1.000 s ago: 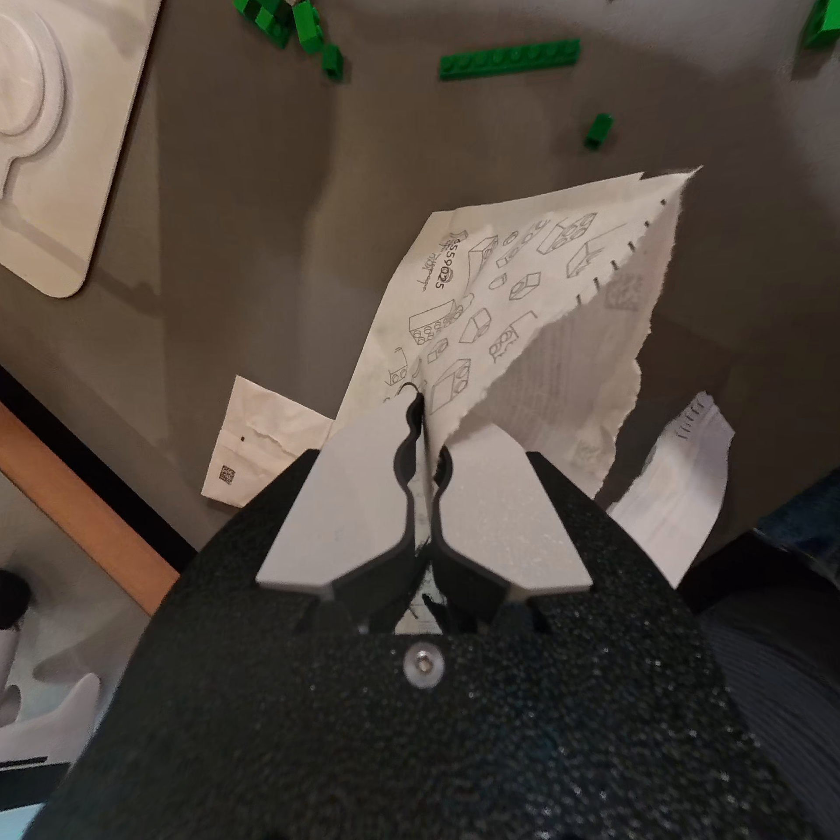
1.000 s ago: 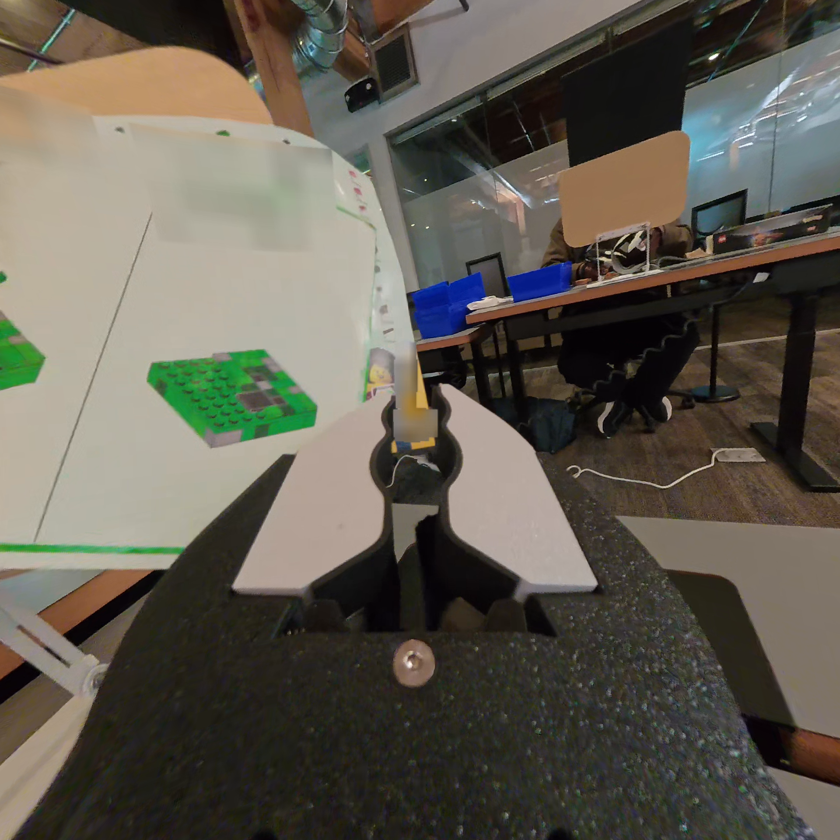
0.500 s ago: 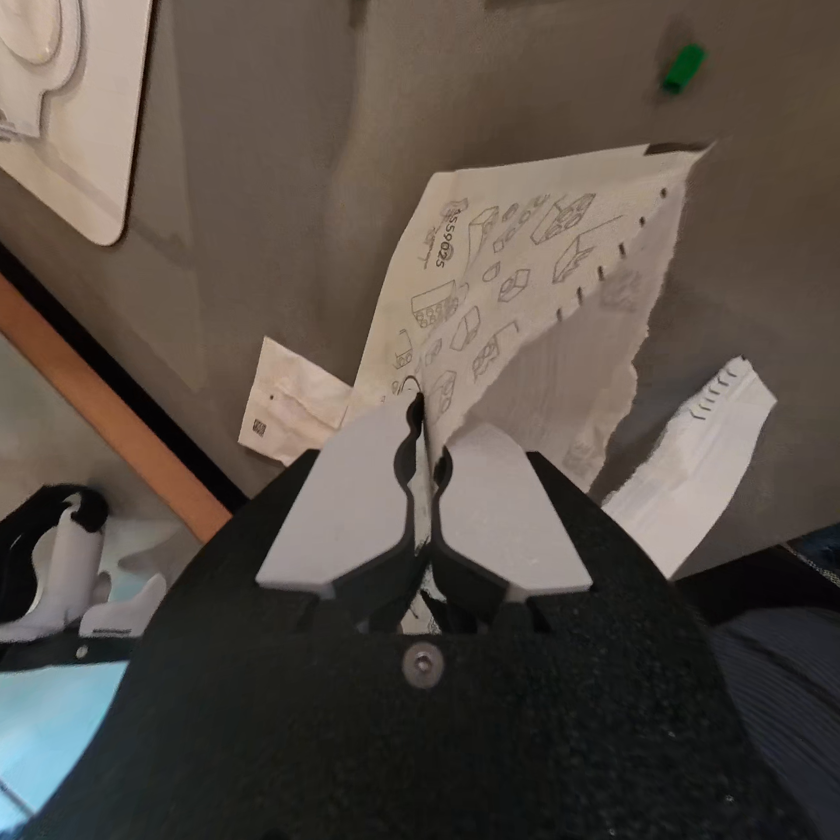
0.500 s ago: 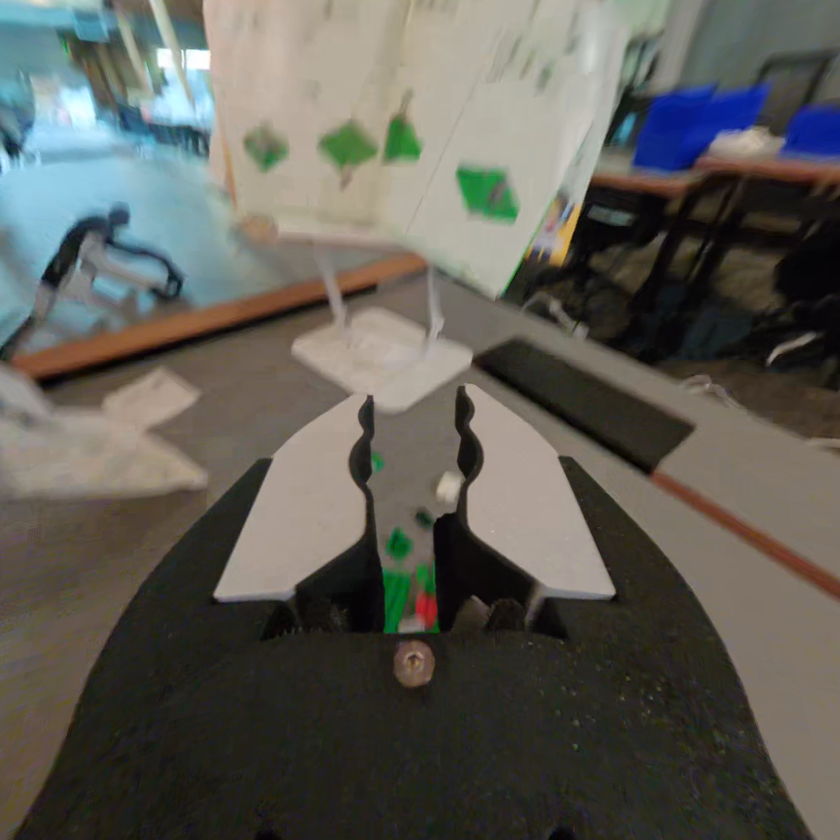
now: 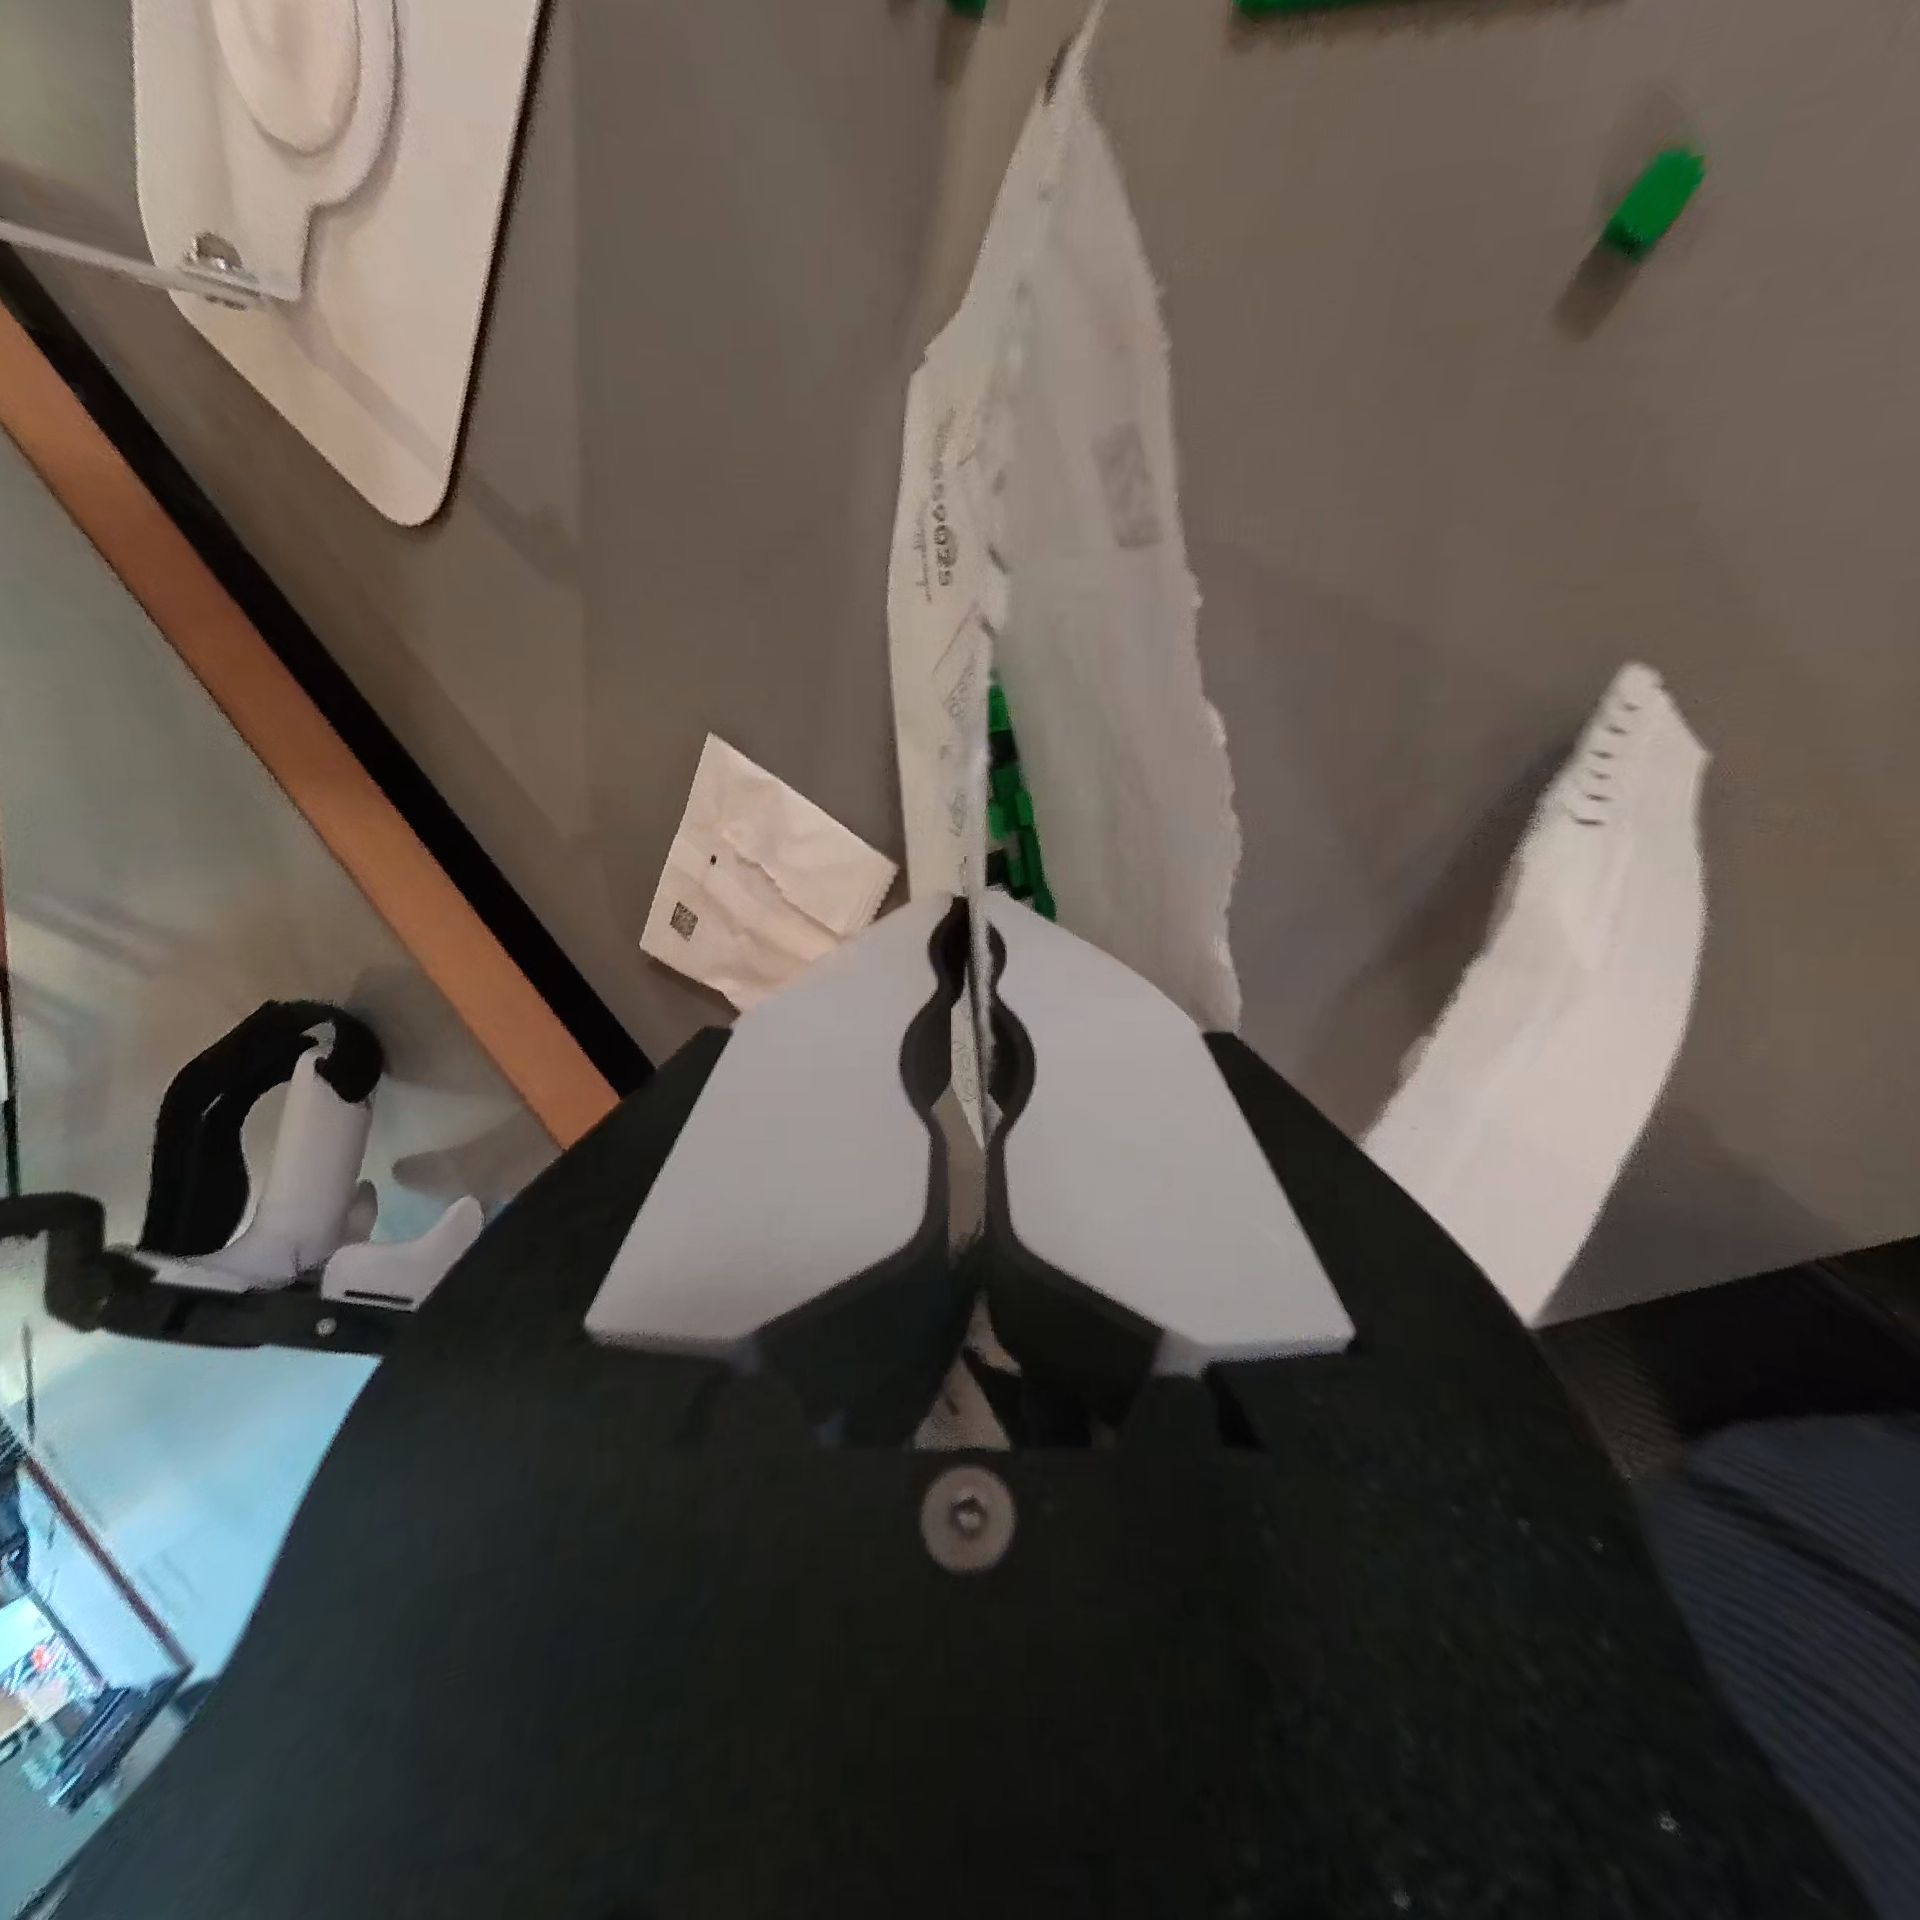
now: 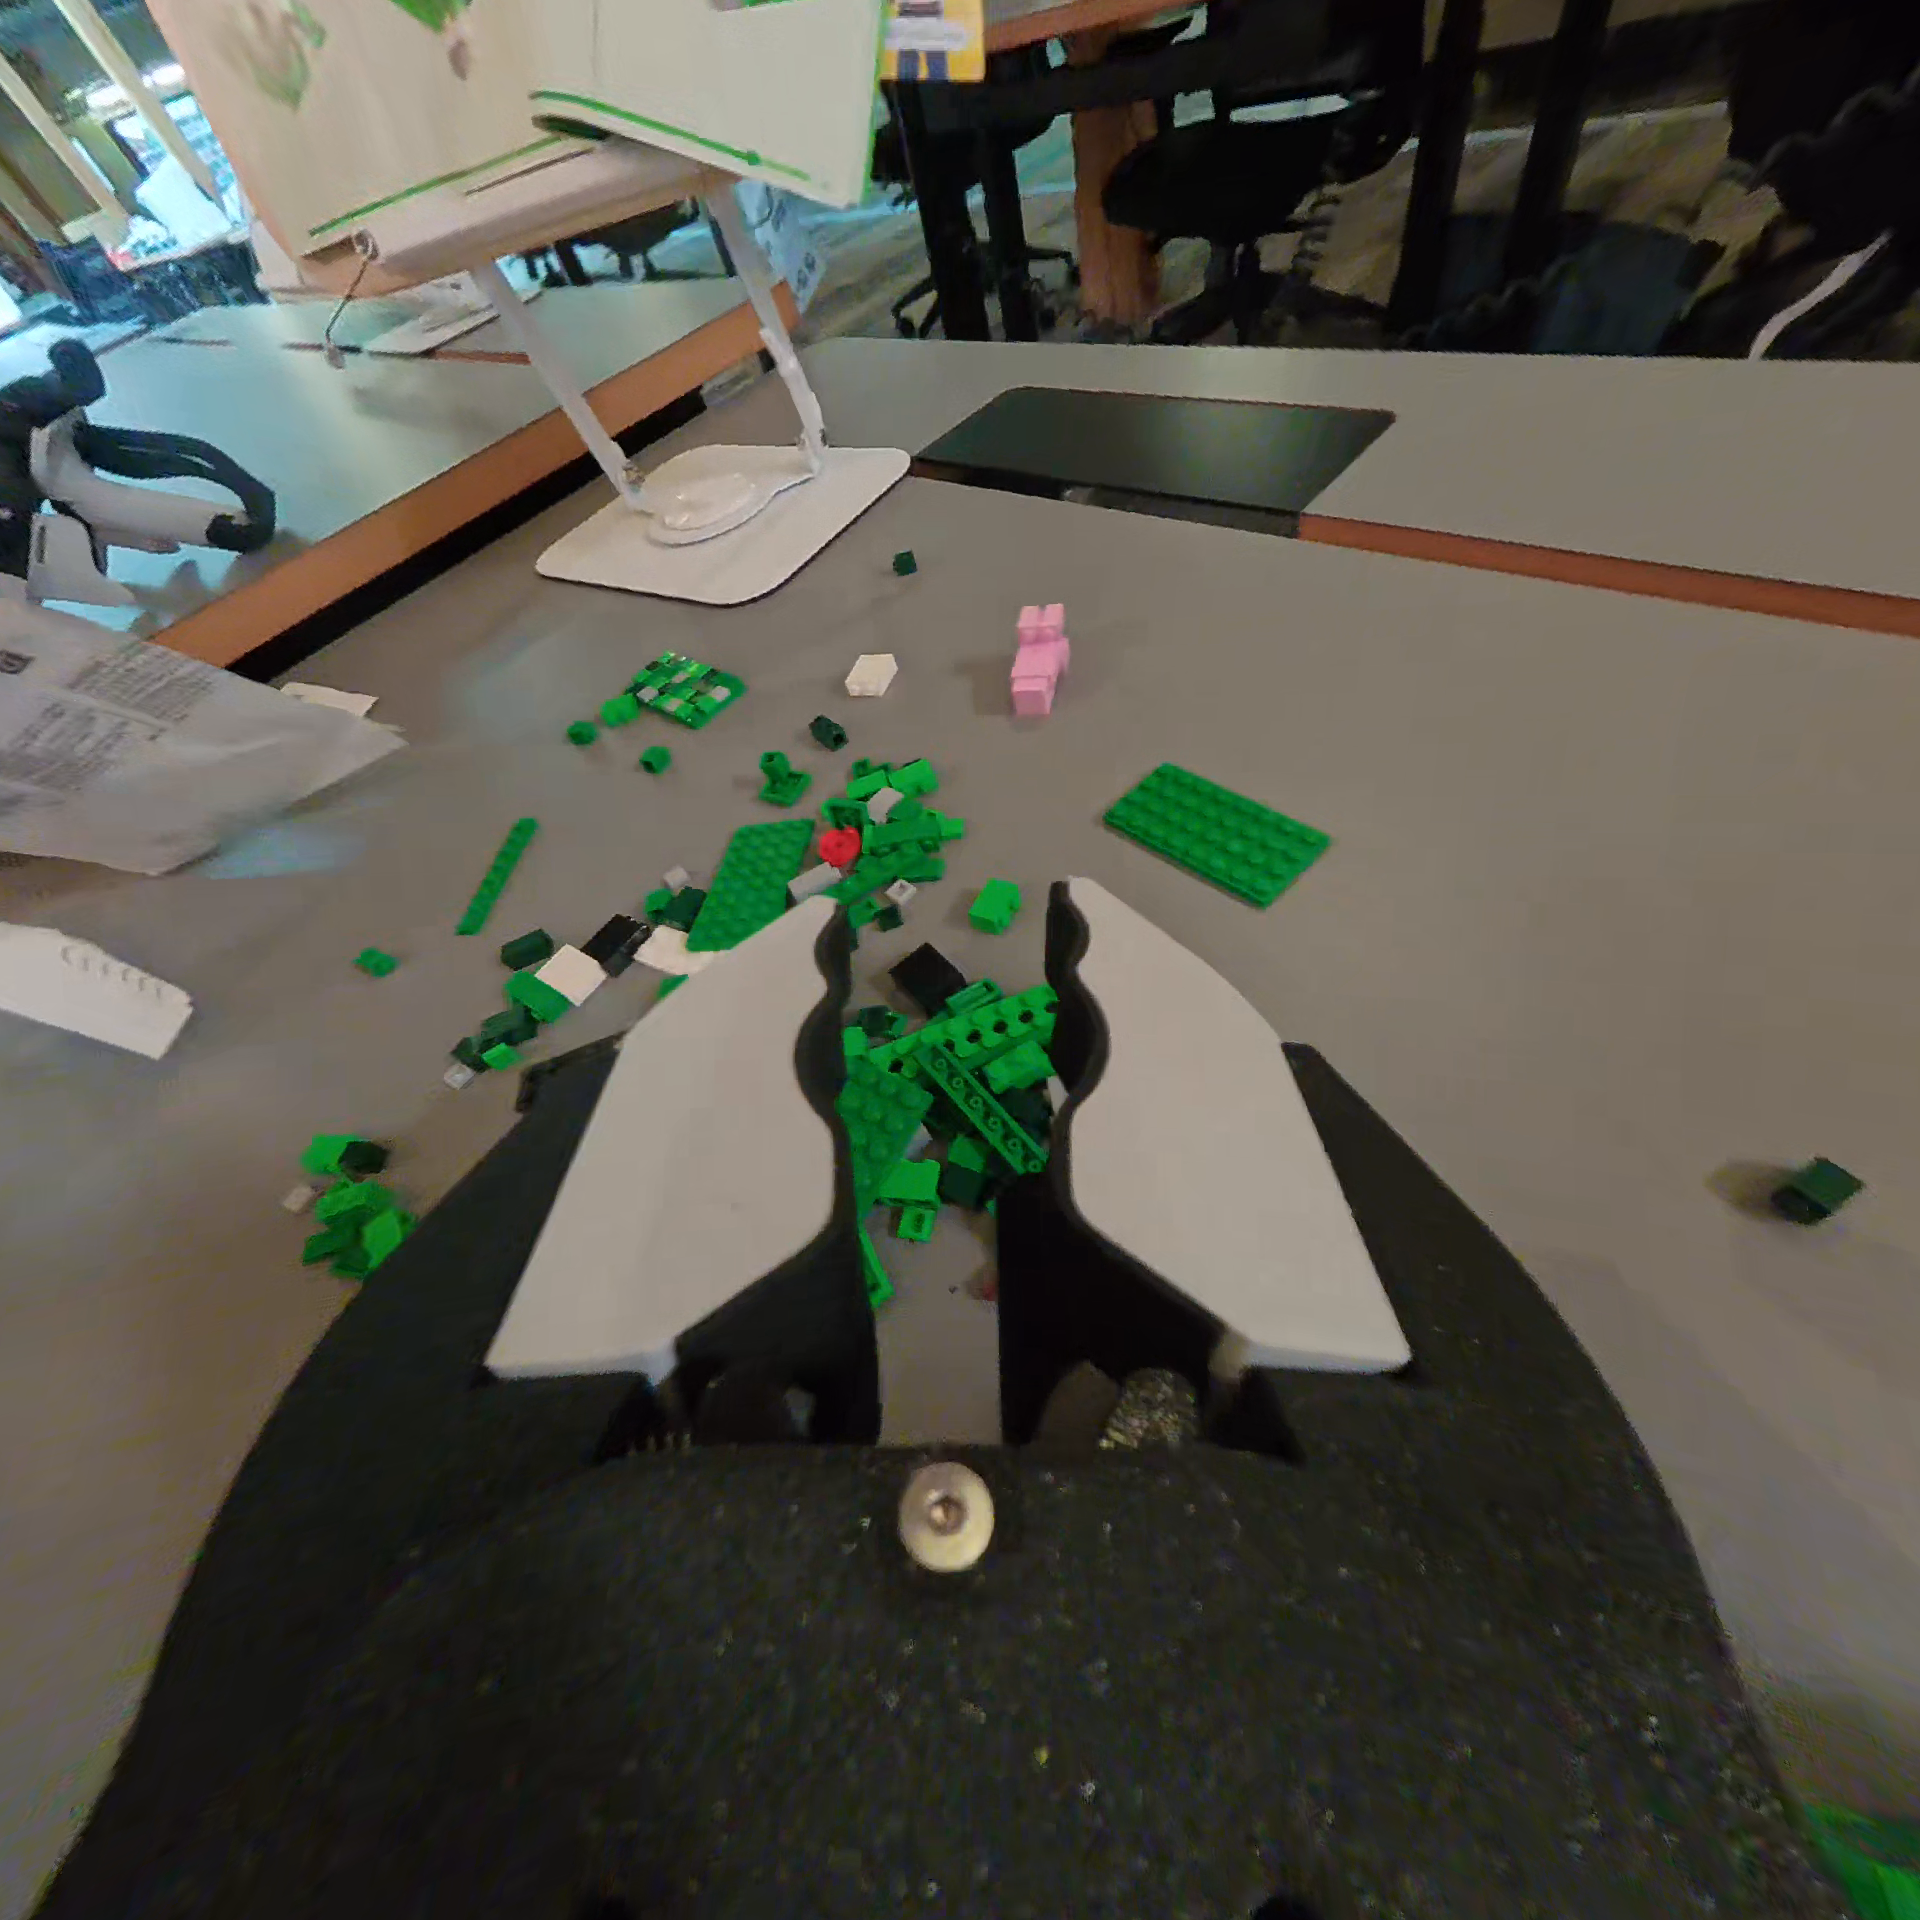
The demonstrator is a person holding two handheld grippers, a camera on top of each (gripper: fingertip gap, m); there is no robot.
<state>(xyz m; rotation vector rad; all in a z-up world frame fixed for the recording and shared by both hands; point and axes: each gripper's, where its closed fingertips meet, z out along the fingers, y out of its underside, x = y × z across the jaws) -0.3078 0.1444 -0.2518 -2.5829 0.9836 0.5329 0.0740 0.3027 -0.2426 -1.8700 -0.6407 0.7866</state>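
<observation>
The left gripper (image 5: 977, 914) has its jaws pressed together on the torn edge of a white paper bag (image 5: 1081, 582), which hangs from them edge-on above the grey tabletop (image 5: 727, 416). The bag bears line drawings of bricks and print on its sides, and green bricks (image 5: 1013, 790) show through its torn opening just past the jaw tips. A torn white paper strip (image 5: 1538, 997) with a row of small slits lies on the tabletop to the right of the bag, and a small crumpled paper scrap (image 5: 758, 894) lies to the left, near the tabletop's wooden edge. A single green brick (image 5: 1652, 203) sits well apart at upper right. The white base of a stand (image 5: 343, 229) rests at upper left.

The right gripper (image 6: 945, 904) hovers with its jaws apart and nothing between them, directly over a heap of green bricks (image 6: 956, 1070) on the tabletop (image 6: 1558, 831). Beyond the heap lie a long green plate (image 6: 748, 883) with a red round piece (image 6: 838, 845) beside it, a wider green plate (image 6: 1216, 834) off to the right, a thin green bar (image 6: 497, 875), a pink block figure (image 6: 1039, 660) and 1 dark green brick (image 6: 1813, 1190) far right. The stand (image 6: 727, 520) carries an open instruction booklet (image 6: 582, 114) at the back. At the left edge the paper bag (image 6: 156, 748) shows, with the paper strip (image 6: 94, 987) below it.
</observation>
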